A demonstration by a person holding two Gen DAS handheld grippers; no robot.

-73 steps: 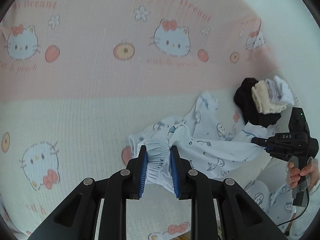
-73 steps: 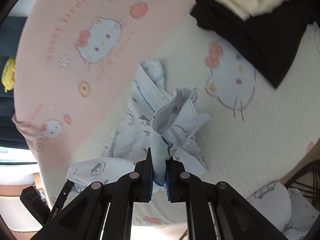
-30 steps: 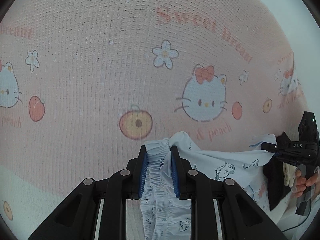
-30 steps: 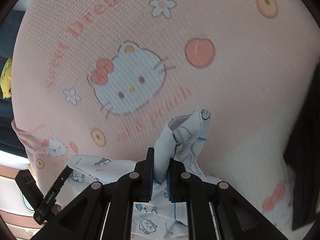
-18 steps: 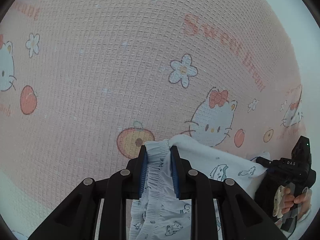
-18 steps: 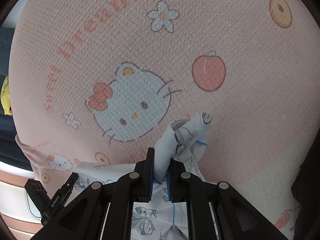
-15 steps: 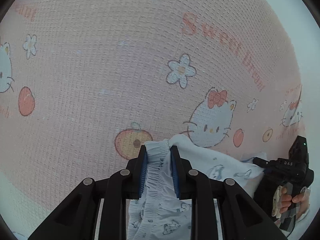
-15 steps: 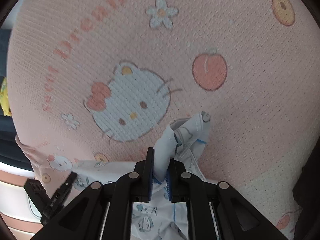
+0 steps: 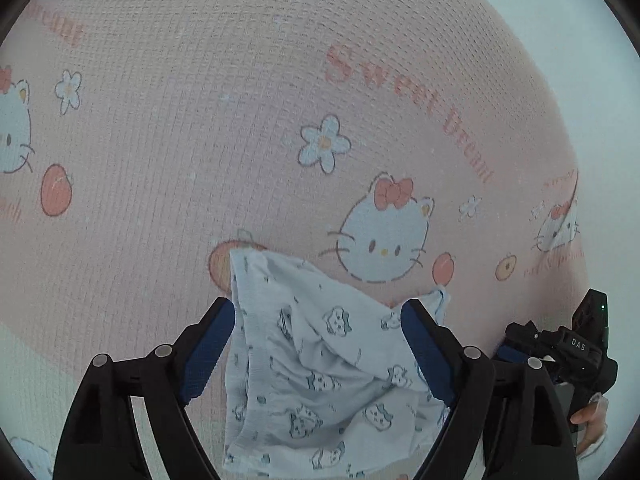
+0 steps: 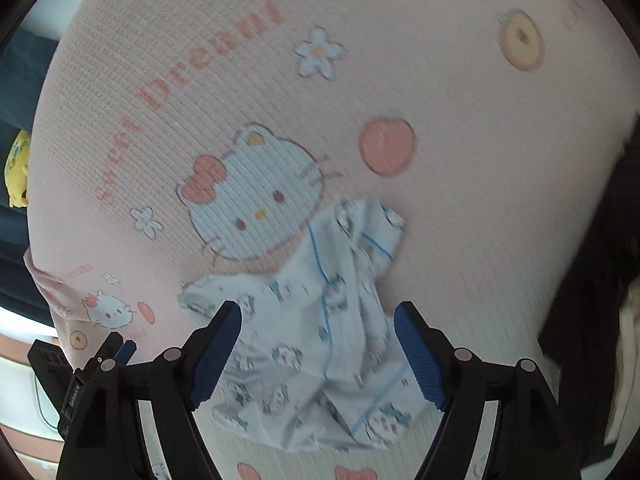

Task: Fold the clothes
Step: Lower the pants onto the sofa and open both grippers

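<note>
We note both grippers spread wide, gripping nothing: left gripper [image 9: 318, 322], right gripper [image 10: 318, 320]. The printed garment [image 9: 320, 364] lies crumpled on the pink blanket [image 9: 200, 140], just below its cat print (no containers visible).

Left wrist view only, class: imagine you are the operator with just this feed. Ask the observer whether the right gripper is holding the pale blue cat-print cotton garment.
Observer: No. The right gripper has its jaws wide apart; the pale blue cat-print cotton garment lies loose on the pink printed bedspread.
Operator: Any trim on it that I miss?
Observer: Yes, thin blue piping lines run along it.
Operator: Anything beside it?
Observer: A black cloth lies at the right edge of the right wrist view.
</note>
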